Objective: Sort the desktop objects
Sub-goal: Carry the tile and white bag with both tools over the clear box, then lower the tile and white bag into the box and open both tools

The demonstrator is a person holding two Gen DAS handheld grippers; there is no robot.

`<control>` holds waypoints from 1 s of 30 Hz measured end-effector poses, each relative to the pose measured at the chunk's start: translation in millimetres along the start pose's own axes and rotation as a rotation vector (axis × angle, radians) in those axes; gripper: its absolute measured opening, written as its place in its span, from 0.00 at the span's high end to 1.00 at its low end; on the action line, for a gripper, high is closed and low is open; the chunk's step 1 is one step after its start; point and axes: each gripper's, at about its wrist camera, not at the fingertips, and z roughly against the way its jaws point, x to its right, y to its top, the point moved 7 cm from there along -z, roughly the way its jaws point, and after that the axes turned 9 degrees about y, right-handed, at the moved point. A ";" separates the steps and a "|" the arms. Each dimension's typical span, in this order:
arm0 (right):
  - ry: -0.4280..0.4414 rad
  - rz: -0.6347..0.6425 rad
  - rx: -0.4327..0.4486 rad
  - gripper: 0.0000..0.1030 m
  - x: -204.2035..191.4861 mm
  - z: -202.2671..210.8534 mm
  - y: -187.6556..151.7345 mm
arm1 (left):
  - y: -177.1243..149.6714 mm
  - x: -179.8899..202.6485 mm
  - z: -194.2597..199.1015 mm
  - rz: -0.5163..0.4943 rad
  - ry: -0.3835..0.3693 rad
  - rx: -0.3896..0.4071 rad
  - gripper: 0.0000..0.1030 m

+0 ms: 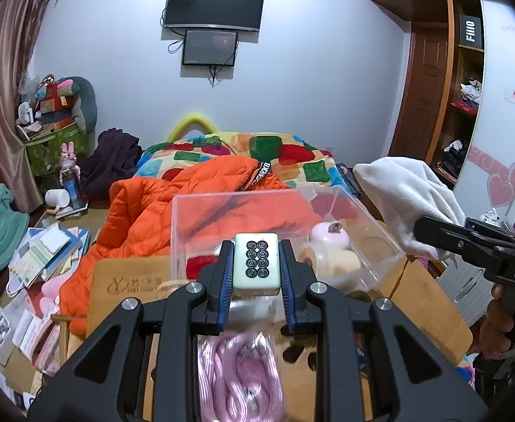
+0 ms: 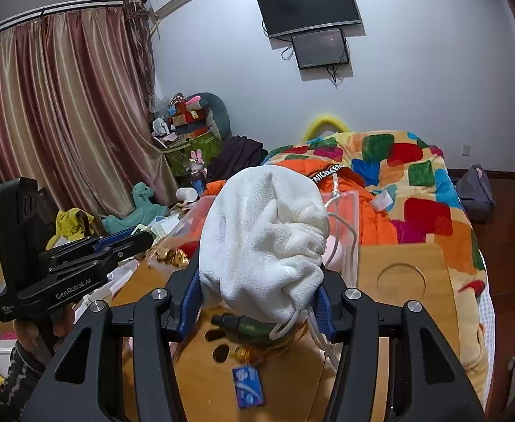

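Left gripper (image 1: pixel 256 263) is clamping a mahjong tile (image 1: pixel 256 261) between its blue pads, jaws nearly all the way in, tile face up showing eight circles. It's holding the tile in the air just in front of the clear box (image 1: pixel 370 225), which is sitting on the wooden tray (image 1: pixel 430 302). Inside the box there's a pink round thing (image 1: pixel 329 235) and a cream roll (image 1: pixel 331 259). A pink cord (image 1: pixel 238 376) is lying on the tray right under the gripper, kinda blurry.

Right gripper (image 2: pixel 259 302) is squeezing a white drawstring pouch (image 2: pixel 264 242), jaws about halfway open with the pouch bunched between them, its cords dangling down. The pouch is hanging above the tray (image 2: pixel 430 299), near the box (image 2: pixel 345 211). Under it on the tray a dark green bottle-ish thing (image 2: pixel 247 325) and a small blue packet (image 2: pixel 248 385) are lying flat. Behind all that the bed's piled with an orange jacket (image 1: pixel 145 211) and a patchwork blanket (image 2: pixel 415 183).
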 end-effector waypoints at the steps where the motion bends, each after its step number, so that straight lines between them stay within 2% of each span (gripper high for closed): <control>1: -0.001 0.001 -0.001 0.52 1.5 -3.3 3.5 | 2.7 0.1 -3.2 -0.002 0.000 0.000 0.77; 7: -0.008 0.004 -0.014 0.52 10.8 -29.8 22.4 | 15.4 -2.2 -25.7 -0.001 -0.018 -0.022 0.77; 13: -0.019 0.021 -0.070 0.52 17.6 -66.3 27.4 | 25.0 -10.2 -50.1 0.021 -0.022 -0.058 0.77; 22: -0.069 0.019 -0.190 0.52 34.8 -119.9 9.9 | 15.1 -21.0 -90.2 0.015 0.036 -0.136 0.77; 30: -0.097 0.041 -0.213 0.51 35.7 -131.6 7.9 | 5.4 -25.5 -110.6 0.006 0.070 -0.182 0.77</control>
